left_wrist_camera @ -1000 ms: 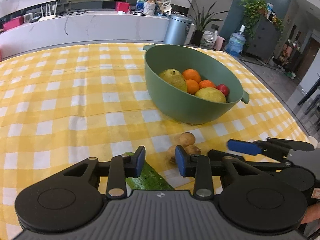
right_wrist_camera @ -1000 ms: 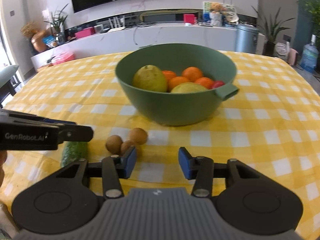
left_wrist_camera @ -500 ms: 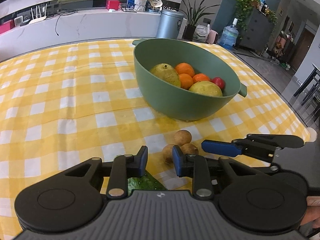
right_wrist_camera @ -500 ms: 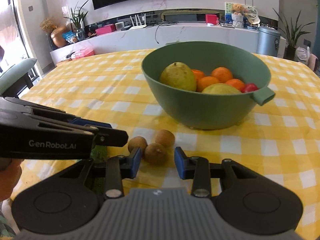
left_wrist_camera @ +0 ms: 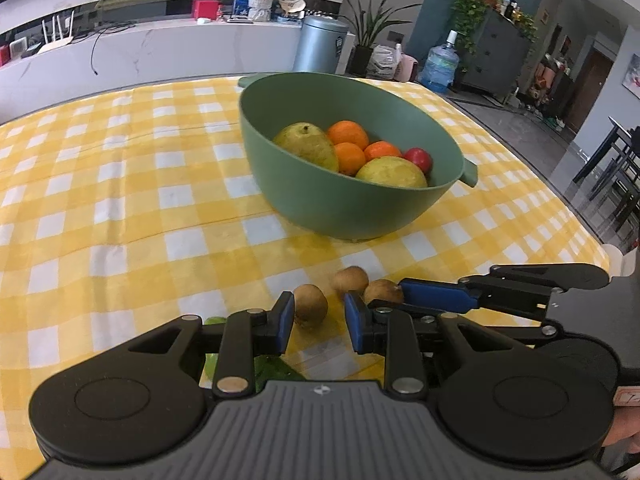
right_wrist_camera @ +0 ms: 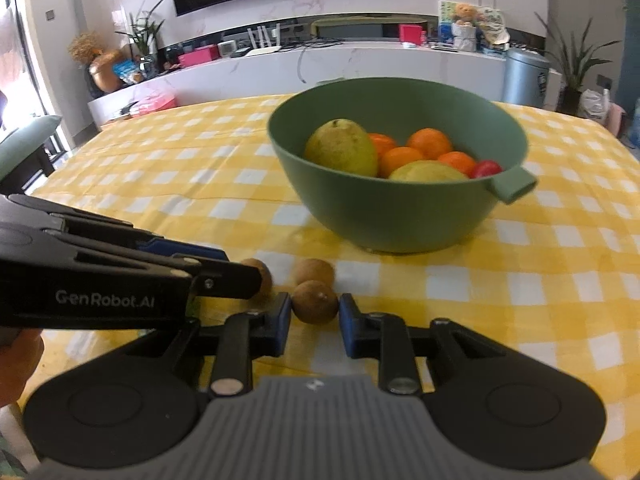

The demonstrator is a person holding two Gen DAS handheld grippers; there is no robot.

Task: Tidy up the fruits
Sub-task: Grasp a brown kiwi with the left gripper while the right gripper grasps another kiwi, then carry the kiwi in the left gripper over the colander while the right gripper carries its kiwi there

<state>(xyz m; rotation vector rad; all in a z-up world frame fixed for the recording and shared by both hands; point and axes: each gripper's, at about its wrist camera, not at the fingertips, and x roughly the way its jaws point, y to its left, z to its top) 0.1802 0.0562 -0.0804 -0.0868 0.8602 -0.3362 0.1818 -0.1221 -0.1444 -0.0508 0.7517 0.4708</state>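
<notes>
Three brown kiwis lie on the yellow checked tablecloth in front of a green bowl (left_wrist_camera: 352, 204) (right_wrist_camera: 400, 216) that holds pears, oranges and a red fruit. My left gripper (left_wrist_camera: 318, 320) is open around the left kiwi (left_wrist_camera: 310, 306), with a gap on each side. My right gripper (right_wrist_camera: 312, 316) is open around the near kiwi (right_wrist_camera: 315, 301), its pads close to it on both sides. The third kiwi (right_wrist_camera: 314, 271) lies just behind. A green cucumber (left_wrist_camera: 276, 368) lies under my left gripper, mostly hidden.
The bowl has a small handle (right_wrist_camera: 514, 186) toward the right. The table edge (left_wrist_camera: 580, 216) runs along the right side. The two grippers are side by side, close together; the left one's side (right_wrist_camera: 120, 280) fills the right view's left.
Both grippers have moved forward and down toward the kiwis. Each now has a kiwi between its fingers. The jaws of both have narrowed slightly.
</notes>
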